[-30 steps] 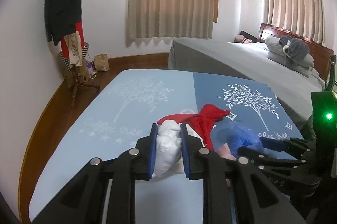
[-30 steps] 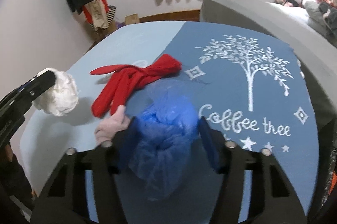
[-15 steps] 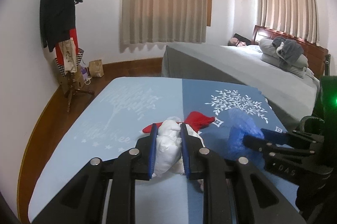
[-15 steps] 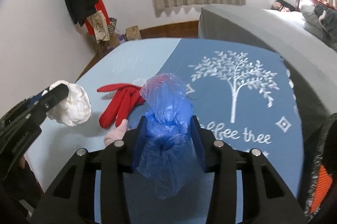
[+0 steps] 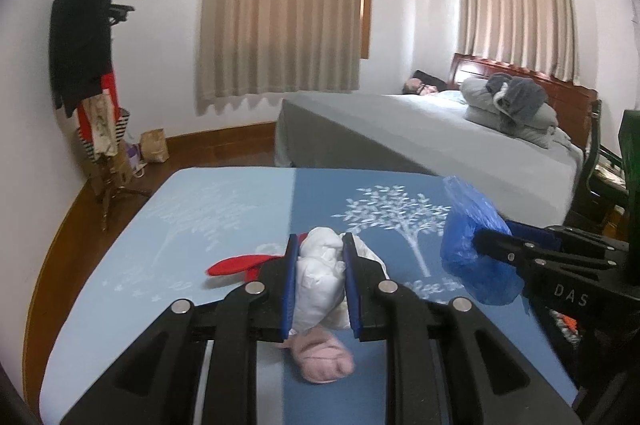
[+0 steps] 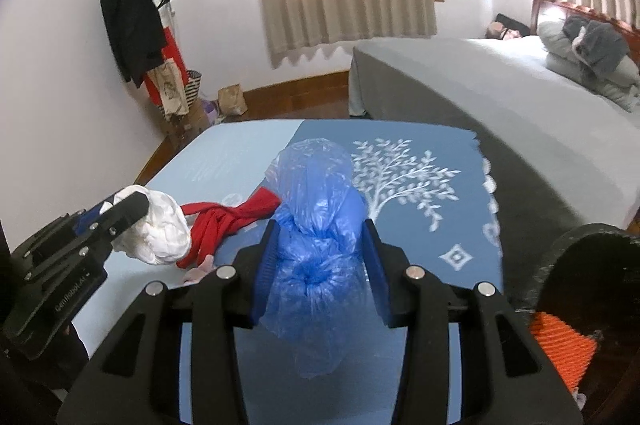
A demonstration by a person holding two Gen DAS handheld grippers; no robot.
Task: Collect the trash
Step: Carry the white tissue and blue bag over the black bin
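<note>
the left gripper clamps a crumpled white paper wad. the right gripper squeezes a blue plastic bag, both above the blue tablecloth.

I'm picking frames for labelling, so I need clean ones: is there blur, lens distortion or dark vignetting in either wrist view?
Left wrist view: dark fisheye corners, bowed walls, pink cloth soft under the left gripper. Right wrist view: same vignette, bed edge bent and smeared, blue plastic bag fairly sharp.

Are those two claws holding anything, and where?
Left gripper squeezes a white paper wad by its middle; right gripper pinches the crumpled blue plastic bag around its bunched waist.
</note>
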